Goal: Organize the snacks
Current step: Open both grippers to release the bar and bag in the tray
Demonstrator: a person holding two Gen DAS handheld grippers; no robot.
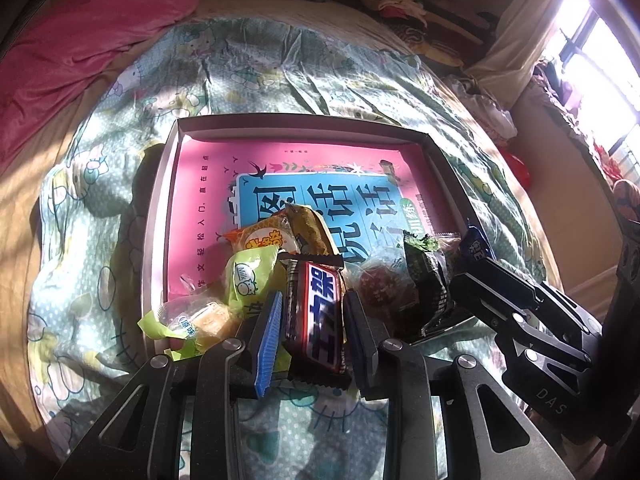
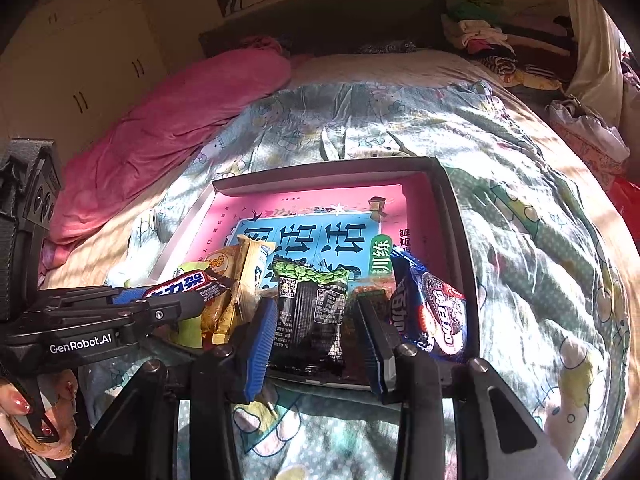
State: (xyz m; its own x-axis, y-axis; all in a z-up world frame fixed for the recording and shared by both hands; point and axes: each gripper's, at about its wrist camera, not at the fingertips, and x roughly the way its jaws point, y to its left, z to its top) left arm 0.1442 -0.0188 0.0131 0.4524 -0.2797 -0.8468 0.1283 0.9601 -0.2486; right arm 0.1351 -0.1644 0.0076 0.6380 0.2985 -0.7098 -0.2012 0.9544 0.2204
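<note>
A shallow grey box [image 1: 160, 208] [image 2: 460, 216] with a pink and blue book cover as its floor lies on the bed. Several wrapped snacks are heaped at its near edge. My left gripper [image 1: 312, 312] is shut on a brown Snickers bar [image 1: 320, 312] [image 2: 188, 284], held over the box's near edge. My right gripper [image 2: 312, 320] has its blue-padded jaws around a black and green packet [image 2: 312, 308] [image 1: 432, 276], touching its sides. A blue Oreo pack [image 2: 432, 312] leans at the right. Green milk candy bags [image 1: 248, 280] and an orange pack [image 1: 264, 240] lie at the left.
The box sits on a rumpled green cartoon quilt [image 1: 260, 64] [image 2: 540, 220]. A pink blanket [image 1: 80, 40] [image 2: 168, 120] lies at the far left. Piled clothes [image 2: 492, 36] are at the bed's far right, and a bright window [image 1: 600, 64] at the right.
</note>
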